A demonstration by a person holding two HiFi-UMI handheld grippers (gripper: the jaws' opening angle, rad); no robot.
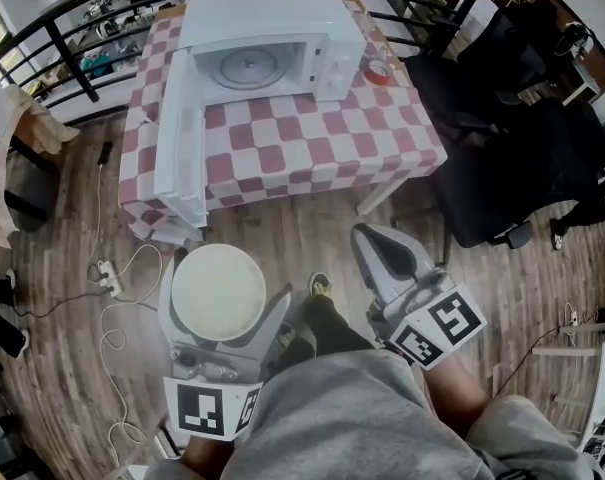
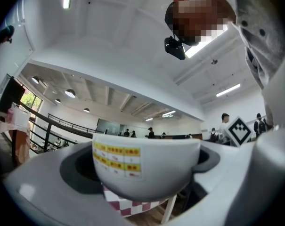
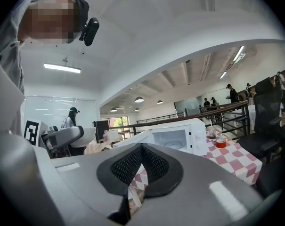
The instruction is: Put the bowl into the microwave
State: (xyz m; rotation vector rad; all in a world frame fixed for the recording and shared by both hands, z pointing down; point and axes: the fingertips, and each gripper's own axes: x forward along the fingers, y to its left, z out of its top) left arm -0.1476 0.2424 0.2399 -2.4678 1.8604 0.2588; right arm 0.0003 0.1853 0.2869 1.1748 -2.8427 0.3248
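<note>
The white bowl [image 1: 218, 280] sat clasped between the jaws of the left gripper [image 1: 222, 313], held above the wooden floor [image 1: 312, 243], short of the counter [image 1: 312, 143] with its red-and-white checked cloth. A yellow-and-red label [image 2: 116, 160] showed on the bowl's side. At 12 o'clock from the bowl stood the white microwave [image 1: 327, 28], its door [image 1: 180, 128] swung wide open and the turntable [image 1: 247, 66] bare. At the bowl's 3 o'clock, the right gripper [image 1: 374, 243] had its jaws pressed together on nothing.

Wooden floor [image 1: 312, 230]; far, a table [image 1: 282, 148] with red-white checked cloth, black railing [image 1: 64, 56] behind, black chairs [image 1: 502, 168] right.
</note>
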